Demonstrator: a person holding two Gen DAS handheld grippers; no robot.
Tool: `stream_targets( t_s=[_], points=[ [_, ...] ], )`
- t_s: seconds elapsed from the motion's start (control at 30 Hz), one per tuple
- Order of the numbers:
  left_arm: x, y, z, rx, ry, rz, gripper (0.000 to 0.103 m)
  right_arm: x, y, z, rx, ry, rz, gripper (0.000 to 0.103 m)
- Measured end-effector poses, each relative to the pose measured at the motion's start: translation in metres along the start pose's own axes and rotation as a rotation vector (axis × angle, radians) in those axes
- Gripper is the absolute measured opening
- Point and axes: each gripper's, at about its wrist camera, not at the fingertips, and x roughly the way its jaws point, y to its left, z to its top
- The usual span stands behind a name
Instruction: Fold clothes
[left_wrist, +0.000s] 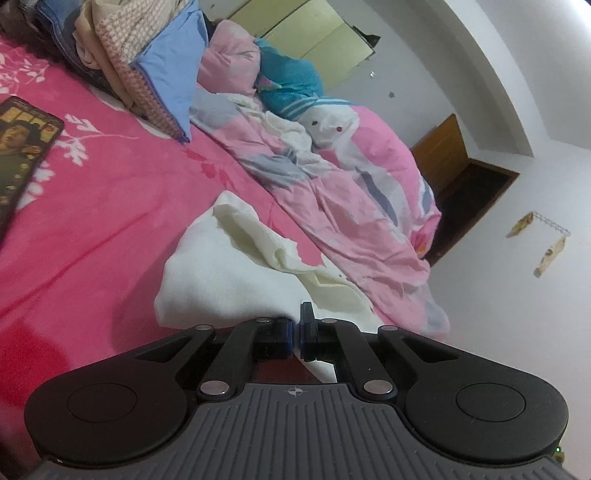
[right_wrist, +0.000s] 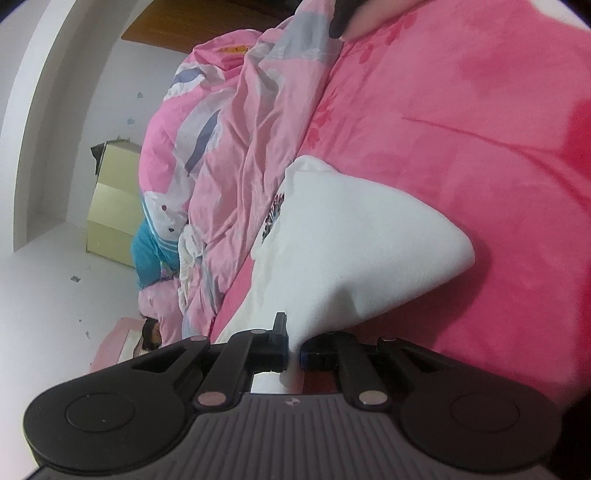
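Each gripper, left (left_wrist: 297, 334) and right (right_wrist: 294, 349), pinches the white garment (left_wrist: 221, 280). The thin fabric could slip free if the pull is uneven.

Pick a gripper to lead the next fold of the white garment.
Probably left: both the left gripper and the right gripper are shut on the white garment, but open pink bedsheet shows beside the left.

A white garment (left_wrist: 221, 280) of soft matt knit cloth lies on a bed (left_wrist: 110, 206) covered in plush, faintly fuzzy pink fabric. At its 1 o'clock, a crumpled quilt (left_wrist: 351, 192) shows thin, smooth, creased cotton. The left tongs (left_wrist: 296, 338) and right tongs (right_wrist: 294, 350) are matt black plastic with shiny metal rivets and ribbed grey housings. A glossy printed card (left_wrist: 22, 147) lies at 10 o'clock; a wooden door (left_wrist: 439, 147) looks smooth, semi-gloss.
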Motion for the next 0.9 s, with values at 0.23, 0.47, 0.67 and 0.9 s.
stream_targets(
  t_s=[0.23,0.47,0.67,0.9],
  points=[
    [-0.036,0.006,-0.019,0.005,0.093,0.009,0.001,-0.033,-0.017,-0.011,0.036,0.042,-0.01,0.007],
    [-0.031,0.031,-0.021,-0.049,0.192,0.06,0.008,-0.035,-0.048,-0.009,0.156,0.074,-0.073,0.013],
    [-0.053,0.041,-0.006,-0.052,0.176,0.073,0.012,-0.086,-0.047,-0.007,0.114,-0.034,-0.135,0.024],
    [-0.072,0.056,0.002,-0.102,0.127,0.097,0.012,-0.134,-0.04,-0.004,0.08,-0.166,-0.108,0.024]
  ],
)
